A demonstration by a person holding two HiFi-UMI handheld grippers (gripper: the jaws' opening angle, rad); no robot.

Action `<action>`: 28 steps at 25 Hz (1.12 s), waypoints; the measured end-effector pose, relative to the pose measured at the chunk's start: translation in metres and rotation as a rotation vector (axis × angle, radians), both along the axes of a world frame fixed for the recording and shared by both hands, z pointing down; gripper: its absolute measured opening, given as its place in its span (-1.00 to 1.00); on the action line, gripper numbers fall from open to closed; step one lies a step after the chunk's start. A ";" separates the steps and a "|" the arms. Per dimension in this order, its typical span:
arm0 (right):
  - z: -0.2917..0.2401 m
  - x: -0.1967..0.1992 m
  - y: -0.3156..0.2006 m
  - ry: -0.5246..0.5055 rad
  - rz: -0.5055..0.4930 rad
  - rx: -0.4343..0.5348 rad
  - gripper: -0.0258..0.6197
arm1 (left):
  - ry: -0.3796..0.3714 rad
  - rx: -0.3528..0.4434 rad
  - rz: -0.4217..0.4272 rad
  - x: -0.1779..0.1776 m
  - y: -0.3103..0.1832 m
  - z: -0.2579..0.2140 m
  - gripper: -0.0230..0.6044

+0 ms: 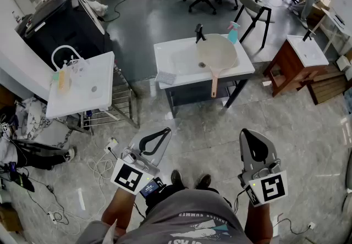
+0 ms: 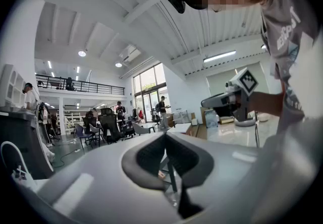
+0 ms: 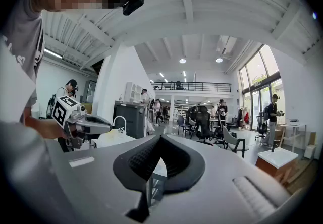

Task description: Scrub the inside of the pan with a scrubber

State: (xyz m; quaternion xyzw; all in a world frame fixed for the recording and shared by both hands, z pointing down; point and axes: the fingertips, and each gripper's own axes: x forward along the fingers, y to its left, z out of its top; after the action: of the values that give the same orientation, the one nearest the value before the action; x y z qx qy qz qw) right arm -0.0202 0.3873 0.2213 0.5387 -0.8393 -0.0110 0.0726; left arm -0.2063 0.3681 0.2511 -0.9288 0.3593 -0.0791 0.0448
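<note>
A beige pan (image 1: 216, 53) with a long handle lies on the white sink table (image 1: 181, 72) across the floor from me. The handle points toward me over the front edge. A grey scrubber (image 1: 165, 77) rests on the table's front left corner. My left gripper (image 1: 166, 131) and right gripper (image 1: 248, 133) are held low in front of my body, well short of the table. In the left gripper view the left gripper (image 2: 165, 135) has its jaws shut with nothing between them. The right gripper (image 3: 160, 137) is likewise shut and empty.
A black faucet (image 1: 199, 32) and a teal spray bottle (image 1: 233, 32) stand behind the pan. A second white sink unit (image 1: 82, 86) stands to the left and a wooden one (image 1: 300, 56) to the right. Cables (image 1: 102, 168) lie on the floor at my left. Office chairs stand at the back.
</note>
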 end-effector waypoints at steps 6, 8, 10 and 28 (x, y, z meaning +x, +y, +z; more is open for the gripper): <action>0.003 0.005 0.004 0.002 -0.011 0.000 -0.92 | -0.002 0.004 -0.009 0.004 0.004 0.002 -0.92; 0.003 0.006 0.003 0.003 -0.014 0.002 -0.92 | -0.001 0.003 -0.012 0.006 0.004 0.001 -0.92; 0.003 0.007 0.002 0.004 -0.015 0.002 -0.92 | 0.000 0.001 -0.015 0.007 0.003 0.001 -0.92; -0.003 0.068 0.010 -0.106 -0.041 0.059 -0.91 | -0.039 -0.008 -0.034 0.062 0.009 0.007 -0.92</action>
State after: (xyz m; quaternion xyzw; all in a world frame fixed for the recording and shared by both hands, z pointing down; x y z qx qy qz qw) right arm 0.0477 0.3971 0.2180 0.5230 -0.8522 -0.0084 0.0120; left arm -0.1446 0.3766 0.2576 -0.9210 0.3739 -0.0992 0.0467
